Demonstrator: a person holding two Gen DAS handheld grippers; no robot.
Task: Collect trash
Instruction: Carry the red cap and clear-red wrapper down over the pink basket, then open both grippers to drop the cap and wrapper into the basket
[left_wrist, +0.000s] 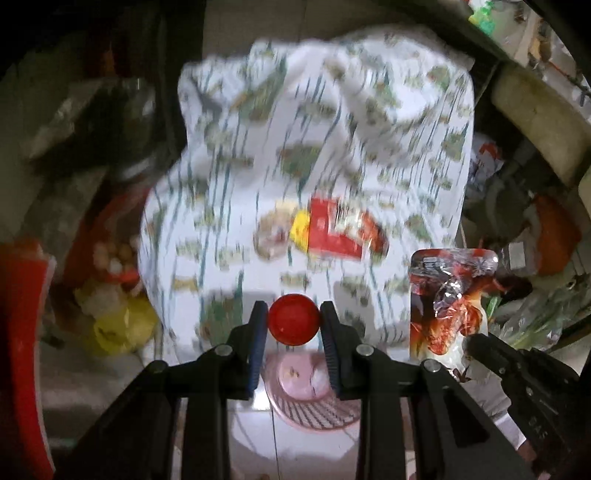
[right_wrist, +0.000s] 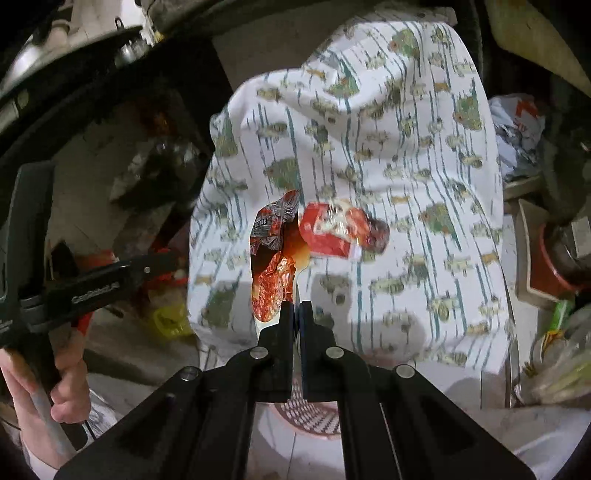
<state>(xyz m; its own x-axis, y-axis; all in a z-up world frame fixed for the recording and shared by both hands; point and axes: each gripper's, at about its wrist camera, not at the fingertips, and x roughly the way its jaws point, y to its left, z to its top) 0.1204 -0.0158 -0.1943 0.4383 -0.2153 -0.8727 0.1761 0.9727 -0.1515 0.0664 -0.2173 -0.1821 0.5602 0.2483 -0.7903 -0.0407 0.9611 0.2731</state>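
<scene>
patterned cloth (left_wrist: 332, 155) draped | pink basket (left_wrist: 314, 410) below | clutter around

Round red bottle cap (left_wrist: 293, 324) pinched upright, crinkled red foil wrapper (right_wrist: 273, 254) hanging clamped, red-yellow packet (left_wrist: 332, 230) flat on cloth.

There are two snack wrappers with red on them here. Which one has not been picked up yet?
The red and yellow packet lying flat on the patterned white cloth. The other, a crinkly red foil wrapper, hangs pinched in the right gripper.

Two wrappers (left_wrist: 448, 306) (left_wrist: 340, 230), one red cap (left_wrist: 293, 324), one basket (left_wrist: 314, 413)
</scene>
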